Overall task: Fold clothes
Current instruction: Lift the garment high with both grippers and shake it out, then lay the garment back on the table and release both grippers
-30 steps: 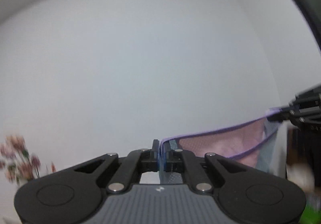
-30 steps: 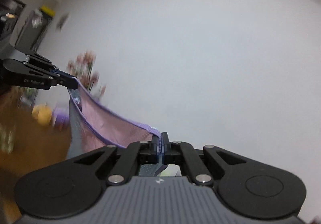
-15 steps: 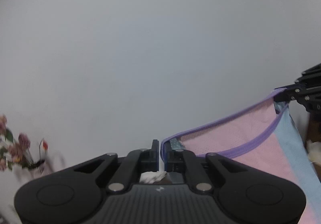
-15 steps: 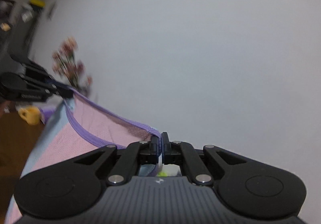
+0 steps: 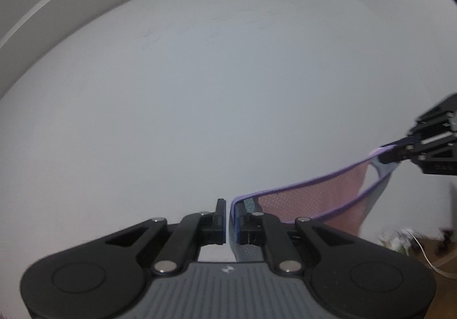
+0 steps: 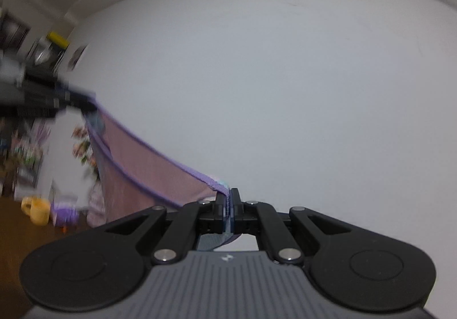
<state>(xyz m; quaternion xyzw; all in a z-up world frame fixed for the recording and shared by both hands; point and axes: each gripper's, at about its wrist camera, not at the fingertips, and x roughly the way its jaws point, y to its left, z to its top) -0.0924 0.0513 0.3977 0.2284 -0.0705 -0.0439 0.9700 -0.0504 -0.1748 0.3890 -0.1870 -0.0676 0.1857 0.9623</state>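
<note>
Two pairs of tongs share one pink mesh garment (image 5: 314,204) with a purple bound edge and a pale blue panel, holding it up in the air by that edge. In its own camera the left tongs (image 5: 228,221) stand a sliver apart: pale wall shows between the left pad and the hem, which lies against the right pad, so I cannot say that pinch is firm. The right tongs (image 6: 230,213) are pressed together on the hem, and the cloth bunches between their pads. From there the pink mesh garment (image 6: 148,164) runs up and to the left to the blurred left tongs (image 6: 71,99). The left camera shows the same span rising rightward to the right tongs (image 5: 400,153), with a slack dip midway. This would suit either spreading the piece flat or carrying one edge over for a fold. For either, I judge the edge should be kept level and drawn taut, with the left pinch closed fully so the corner cannot slide out. Beyond and below the left tongs, a yellow mug (image 6: 37,209) sits on a brown wooden desk (image 6: 14,247), and blurred flowers (image 6: 82,144) stand before a plain white wall (image 6: 285,76). A small emblem marks each tong body. Faint print on the right tongs is too blurred to read.
</note>
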